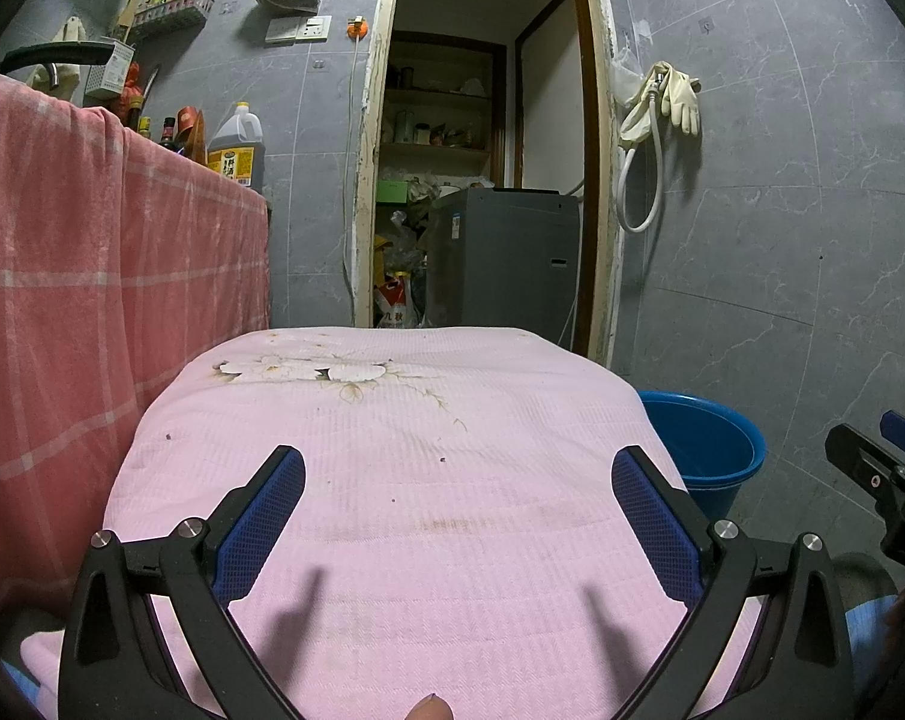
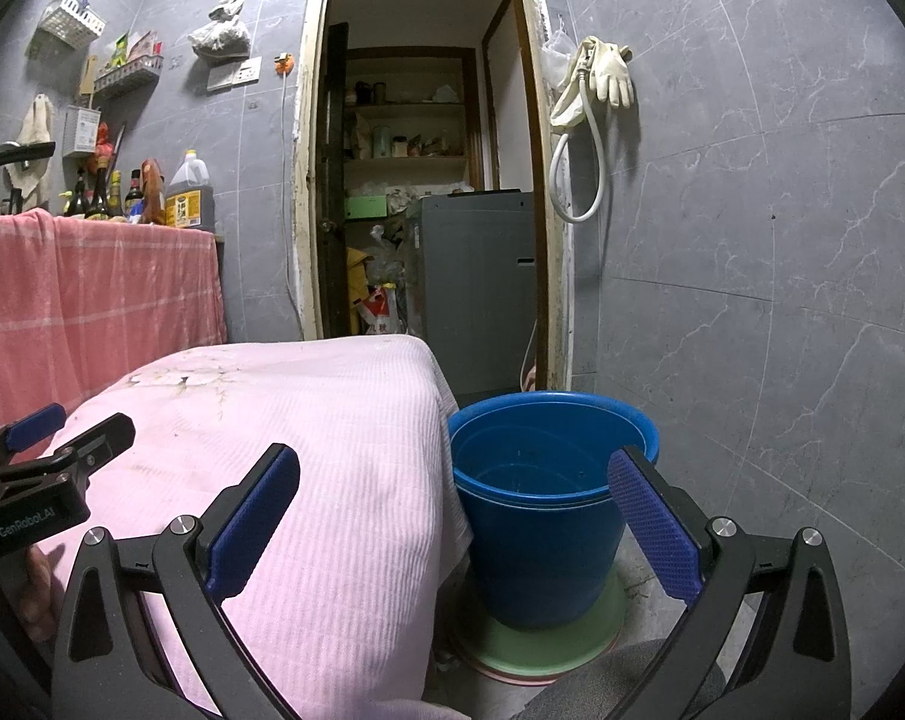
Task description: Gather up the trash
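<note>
Left gripper [image 1: 457, 468] jaws spread wide, nothing between the blue textured pads [image 1: 259, 525]; it hovers over the pink ribbed cloth covering a table-like surface [image 1: 428, 516], pad shadows falling on the cloth just under it. Right gripper [image 2: 454, 474] also wide apart, holding nothing, sitting over the cloth's right edge, with the round blue plastic bucket [image 2: 542, 546] framed between its right pad and the cloth drop. Bucket stands on the floor touching or just beside the hanging cloth, on a pale green round base [image 2: 548, 642]; inside looks bare blue, contents can't be made out. No obvious trash on the cloth, only a few tiny dark specks [image 1: 442, 460] ahead of the left gripper, too small to identify, plus a faded floral print [image 1: 302, 371] toward the far edge. Each gripper shows at the edge of the other's view. Left of both: pinkish-red checked towel [image 1: 92, 276] draped over a counter, large amber oil jug [image 1: 236, 147] and dark bottles on top. Far ahead: open doorway with a grey boxy appliance [image 1: 503, 258], cluttered shelves and bags behind. Right of the door frame, cream rubber gloves [image 1: 671, 93] and a white hose hang on the grey tiled wall [image 1: 782, 276].
</note>
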### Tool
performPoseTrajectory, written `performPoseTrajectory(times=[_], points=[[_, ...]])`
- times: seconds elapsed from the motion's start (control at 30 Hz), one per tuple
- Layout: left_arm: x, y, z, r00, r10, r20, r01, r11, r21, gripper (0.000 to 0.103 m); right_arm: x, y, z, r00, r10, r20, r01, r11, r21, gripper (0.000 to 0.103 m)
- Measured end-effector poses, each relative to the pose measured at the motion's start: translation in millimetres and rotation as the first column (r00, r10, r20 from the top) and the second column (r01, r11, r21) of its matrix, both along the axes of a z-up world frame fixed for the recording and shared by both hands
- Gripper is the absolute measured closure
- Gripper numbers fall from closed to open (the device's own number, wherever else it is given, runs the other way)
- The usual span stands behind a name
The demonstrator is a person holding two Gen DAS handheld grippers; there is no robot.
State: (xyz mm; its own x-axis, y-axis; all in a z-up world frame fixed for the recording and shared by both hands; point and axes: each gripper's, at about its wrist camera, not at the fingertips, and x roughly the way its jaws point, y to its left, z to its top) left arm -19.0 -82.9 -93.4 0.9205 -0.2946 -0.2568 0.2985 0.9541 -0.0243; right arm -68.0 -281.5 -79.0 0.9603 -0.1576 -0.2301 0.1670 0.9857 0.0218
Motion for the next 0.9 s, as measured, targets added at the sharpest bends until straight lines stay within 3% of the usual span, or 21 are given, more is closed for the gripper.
performPoseTrajectory(times=[0.9], points=[[-3.5,-9.6,-0.5,0.999,0.032,0.001,-0.032,0.999,-0.005,0.003,0.2,1.9,0.5,1.000,0.001,-0.001,-0.001,1.000,0.000,0.000]])
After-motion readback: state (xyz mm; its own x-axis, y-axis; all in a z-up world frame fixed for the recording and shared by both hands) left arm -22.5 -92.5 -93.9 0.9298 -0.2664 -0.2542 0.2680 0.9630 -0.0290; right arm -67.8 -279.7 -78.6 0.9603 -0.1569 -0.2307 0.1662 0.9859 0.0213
